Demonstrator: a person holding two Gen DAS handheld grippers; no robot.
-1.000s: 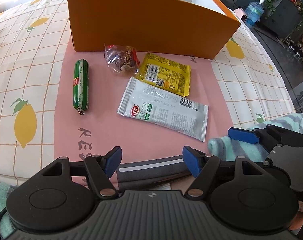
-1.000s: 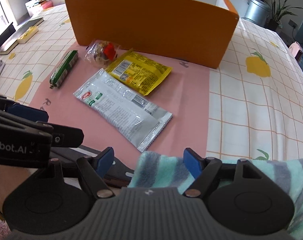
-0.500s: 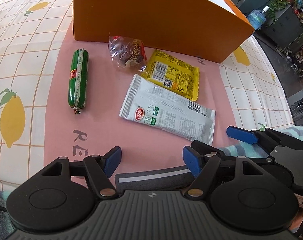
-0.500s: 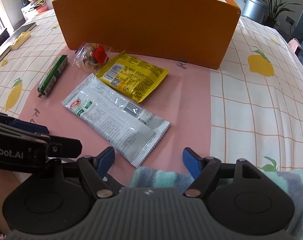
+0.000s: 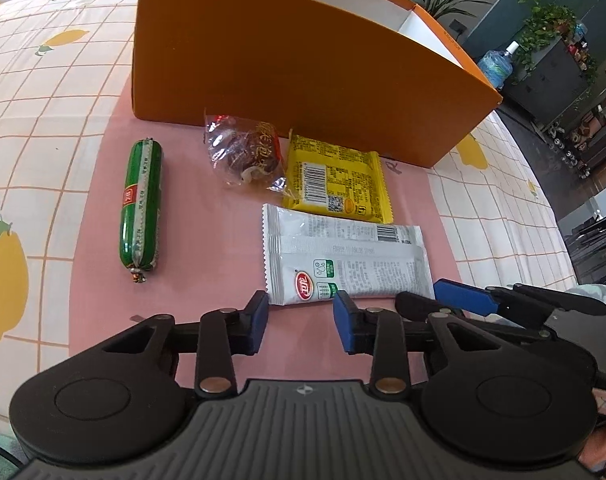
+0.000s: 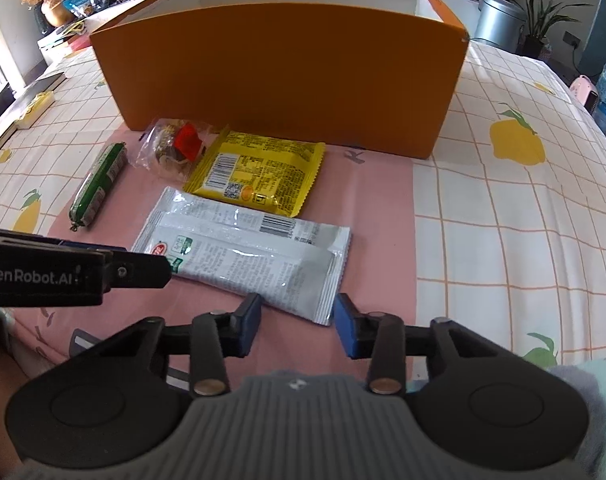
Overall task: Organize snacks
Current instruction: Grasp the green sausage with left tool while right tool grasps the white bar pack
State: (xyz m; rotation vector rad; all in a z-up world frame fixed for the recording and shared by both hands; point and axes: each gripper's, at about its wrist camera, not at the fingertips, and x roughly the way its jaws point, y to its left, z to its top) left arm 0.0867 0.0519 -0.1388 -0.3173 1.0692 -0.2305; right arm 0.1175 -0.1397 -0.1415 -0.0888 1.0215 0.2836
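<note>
A white snack packet (image 5: 343, 260) (image 6: 243, 256) lies on the pink mat (image 5: 207, 240), in front of the tall orange box (image 5: 303, 72) (image 6: 279, 76). Behind it are a yellow packet (image 5: 339, 184) (image 6: 259, 172), a clear-wrapped snack (image 5: 243, 152) (image 6: 175, 148) and a green sausage (image 5: 141, 208) (image 6: 99, 184). My left gripper (image 5: 301, 316) hovers at the white packet's near left corner. Its jaws are closing and the pads do not press on the packet. My right gripper (image 6: 298, 316) has the packet's near right corner between its closing jaws, with no grip showing.
The lemon-print tablecloth (image 6: 503, 216) spreads around the mat. A dark book (image 6: 27, 100) lies at the far left edge. Beyond the table's right side are a water bottle (image 5: 497, 66), plants and shelves. A striped teal sleeve (image 6: 599, 384) shows at the right hand.
Both grippers have moved forward and down to the white packet's near edge. Their jaws have narrowed from wide open. The snacks have not moved.
</note>
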